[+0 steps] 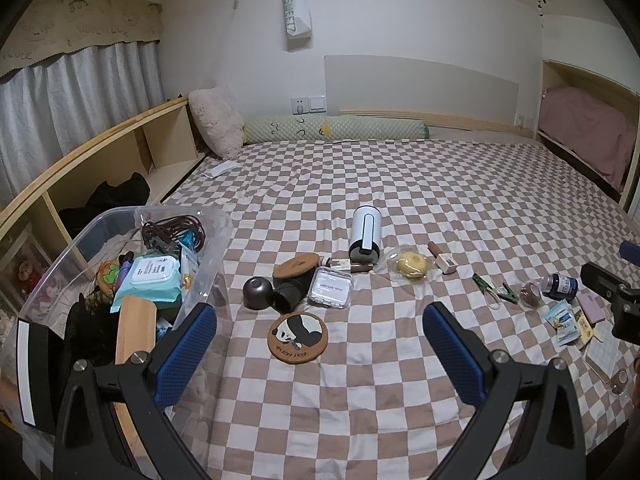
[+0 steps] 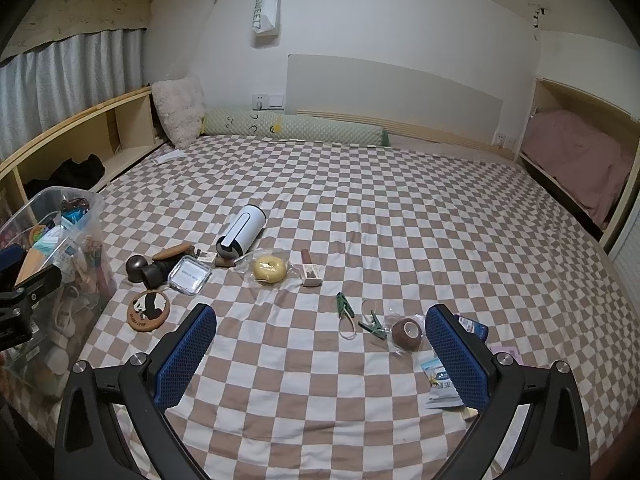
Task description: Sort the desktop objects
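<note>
Bedroom setting; checkered bedspread (image 2: pixel 360 216) serving as work surface. Clear plastic bin (image 1: pixel 208 236) at left, already part-filled: wet wipes pack (image 1: pixel 150 280), coiled cable (image 1: pixel 176 228), wooden block (image 1: pixel 134 328). Loose items remaining in a band across the bed: panda coaster (image 1: pixel 297 334), dark bowl (image 1: pixel 258 292), clear lidded case (image 1: pixel 331 286), white cylindrical device (image 1: pixel 365 234) lying on its side, yellow doughnut-shaped item in wrapper (image 2: pixel 270 269), green clips (image 2: pixel 345 306), brown tape roll (image 2: pixel 407 333), sachets (image 2: pixel 440 384).

Left gripper (image 1: pixel 320 356) spread wide, empty, poised above panda coaster, beside bin. Right gripper (image 2: pixel 320 360) likewise wide, empty, near tape roll and clips.

Judged mid-task. Recommended: descend squarely on one item, pinch thin coaster at its edge, avoid snagging the soft cloth, lift clear of bin wall before release.
</note>
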Motion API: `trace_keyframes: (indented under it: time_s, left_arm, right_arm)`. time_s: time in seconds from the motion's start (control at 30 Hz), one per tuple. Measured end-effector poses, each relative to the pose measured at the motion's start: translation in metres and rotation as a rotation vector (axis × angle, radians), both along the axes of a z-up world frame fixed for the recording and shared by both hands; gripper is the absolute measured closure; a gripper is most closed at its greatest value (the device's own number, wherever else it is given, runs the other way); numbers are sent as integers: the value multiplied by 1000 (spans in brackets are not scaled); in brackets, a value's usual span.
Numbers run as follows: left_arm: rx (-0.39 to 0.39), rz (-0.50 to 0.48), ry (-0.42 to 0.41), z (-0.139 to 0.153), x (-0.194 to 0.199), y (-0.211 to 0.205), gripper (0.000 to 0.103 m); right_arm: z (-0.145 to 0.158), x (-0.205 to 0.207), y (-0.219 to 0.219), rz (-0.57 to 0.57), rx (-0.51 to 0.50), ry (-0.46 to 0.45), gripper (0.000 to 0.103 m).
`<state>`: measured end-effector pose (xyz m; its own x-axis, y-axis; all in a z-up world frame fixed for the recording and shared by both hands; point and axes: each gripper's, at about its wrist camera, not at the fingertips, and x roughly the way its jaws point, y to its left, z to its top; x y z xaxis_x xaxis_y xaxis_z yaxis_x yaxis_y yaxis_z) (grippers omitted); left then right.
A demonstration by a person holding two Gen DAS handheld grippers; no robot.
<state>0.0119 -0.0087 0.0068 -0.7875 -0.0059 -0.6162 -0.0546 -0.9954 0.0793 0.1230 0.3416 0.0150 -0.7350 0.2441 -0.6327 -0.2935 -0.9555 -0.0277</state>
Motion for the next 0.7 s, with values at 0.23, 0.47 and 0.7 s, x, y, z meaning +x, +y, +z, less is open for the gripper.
trace_keyframes:
  time_s: [0.23,0.47,0.7]
  left_arm:
    - [25,-35,6,12,20,-1,0]
    - [23,-68,39,35,35,-1,0]
    - [30,-109,17,45,26,8,0]
  right_arm:
    - [6,15,-7,26,20,-10,0]
    - [29,33,10,19,-97,45,0]
    - [27,24,25,-12,-76,-4,0]
